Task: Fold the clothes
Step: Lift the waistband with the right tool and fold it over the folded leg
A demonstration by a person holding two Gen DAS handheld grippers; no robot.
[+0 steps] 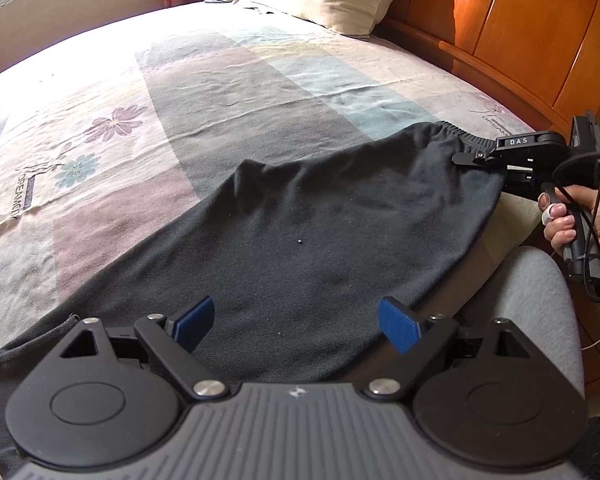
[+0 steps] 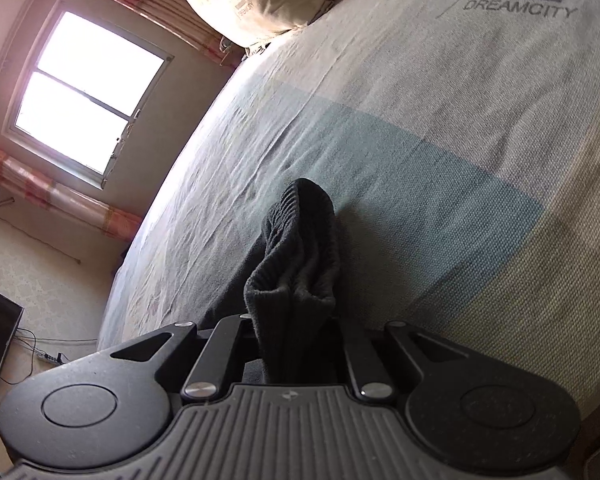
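Centrally, a dark pair of trousers (image 1: 300, 216) lay spread across the patterned bed sheet (image 1: 204, 88), its ribbed waistband (image 2: 300, 248) toward the wooden headboard (image 1: 520, 28) side and one edge hanging over the near side of the bed. Above the lower part of the garment the left tool (image 1: 296, 322) hovered with its blue pads (image 1: 398, 324) spread wide and nothing between them. At the waistband the right tool (image 2: 296, 320), held by a hand (image 1: 580, 224), was pressed together on the bunched ribbed fabric, pinching it.
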